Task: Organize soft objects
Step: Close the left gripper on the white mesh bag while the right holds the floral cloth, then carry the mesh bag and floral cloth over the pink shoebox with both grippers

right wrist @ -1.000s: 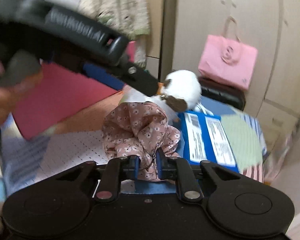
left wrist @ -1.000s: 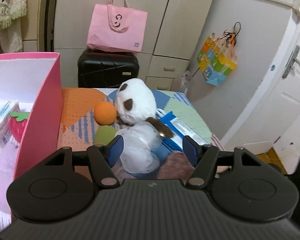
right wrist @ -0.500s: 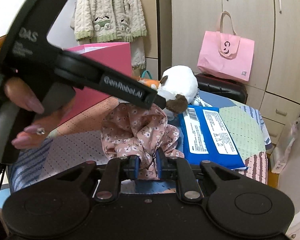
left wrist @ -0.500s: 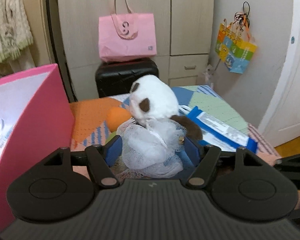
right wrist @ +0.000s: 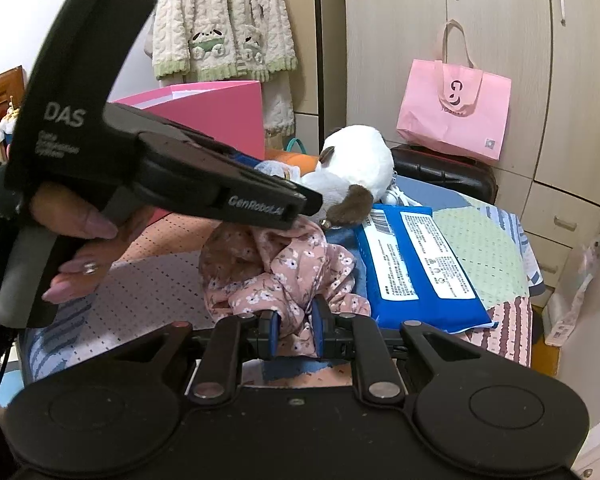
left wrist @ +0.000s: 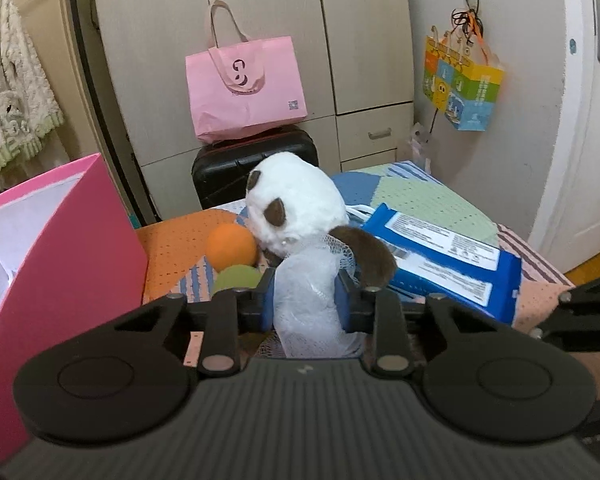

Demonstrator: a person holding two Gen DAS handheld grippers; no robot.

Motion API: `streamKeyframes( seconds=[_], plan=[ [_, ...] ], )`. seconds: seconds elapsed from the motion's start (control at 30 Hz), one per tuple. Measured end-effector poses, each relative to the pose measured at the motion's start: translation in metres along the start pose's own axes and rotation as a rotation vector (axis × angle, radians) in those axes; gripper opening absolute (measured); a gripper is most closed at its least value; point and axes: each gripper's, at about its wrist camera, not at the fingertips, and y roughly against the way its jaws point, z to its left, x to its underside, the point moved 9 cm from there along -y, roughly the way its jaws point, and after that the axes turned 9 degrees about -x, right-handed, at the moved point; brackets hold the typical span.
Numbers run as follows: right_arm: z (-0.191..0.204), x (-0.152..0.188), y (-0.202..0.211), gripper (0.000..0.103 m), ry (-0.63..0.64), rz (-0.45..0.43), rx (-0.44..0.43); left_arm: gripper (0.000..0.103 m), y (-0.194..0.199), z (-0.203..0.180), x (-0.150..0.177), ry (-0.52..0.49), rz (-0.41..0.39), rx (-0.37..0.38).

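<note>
While its jaws have just been closing, the left gripper (left wrist: 306, 296) now squeezes a white mesh bath puff (left wrist: 310, 308) on the patchwork bedspread (left wrist: 428, 196), just in front of a white plush toy with brown ears (left wrist: 296, 204). The puff's lower edge is hidden behind the gripper body. The right gripper (right wrist: 295, 330) pinches a crumpled pink floral cloth (right wrist: 276, 272), part-hidden by the left tool.

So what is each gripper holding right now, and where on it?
Left gripper has just closed on the white mesh pouf, across its middle. Right gripper pinches the pink floral cloth at its near edge.
</note>
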Motion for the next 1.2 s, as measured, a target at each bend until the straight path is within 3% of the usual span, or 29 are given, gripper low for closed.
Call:
streamKeyframes(
  seconds=[0.13,0.2,0.27,0.33,0.37,0.57,0.6,0.63,0.73,0.83,1.03,1.2],
  plan=[
    [0.001,-0.001,-0.001,0.019,0.013,0.004,0.014,0.026,0.000,0.001,0.003,0.021,0.012,0.033],
    [0.004,-0.001,0.000,0.024,0.032,0.005,0.024,0.027,-0.001,0.002,0.004,0.029,0.022,0.035],
    [0.005,-0.003,0.000,0.035,0.052,0.006,0.037,0.027,-0.002,0.001,0.004,0.027,0.027,0.038],
    [0.004,-0.005,-0.001,0.065,0.060,0.007,0.042,0.029,-0.003,-0.002,0.005,0.015,0.034,0.044],
    [0.003,-0.005,-0.003,0.067,0.057,0.012,0.036,0.029,-0.004,-0.004,0.007,0.000,0.039,0.051],
    [0.003,-0.004,-0.019,0.067,0.057,0.043,0.032,0.033,-0.009,-0.003,0.012,0.031,0.054,0.056],
    [0.002,-0.005,-0.019,0.062,0.056,0.048,0.027,0.031,-0.007,-0.002,0.011,0.033,0.050,0.055],
    [0.001,-0.005,-0.018,0.046,0.048,0.054,0.022,0.031,-0.005,-0.001,0.011,0.037,0.046,0.056],
    [0.001,-0.006,-0.014,0.022,0.066,0.063,0.059,0.029,0.001,0.001,0.009,0.068,0.035,0.089],
    [0.006,-0.005,-0.007,0.020,0.063,0.049,0.066,0.029,0.003,0.004,0.013,0.118,0.055,0.127],
    [0.005,0.000,0.007,0.021,-0.064,0.001,0.086,0.029,0.026,0.012,0.015,0.143,0.044,0.157],
    [-0.001,0.005,0.012,0.021,-0.162,-0.004,0.043,0.029,0.047,0.019,0.019,0.151,0.048,0.179]
  ],
)
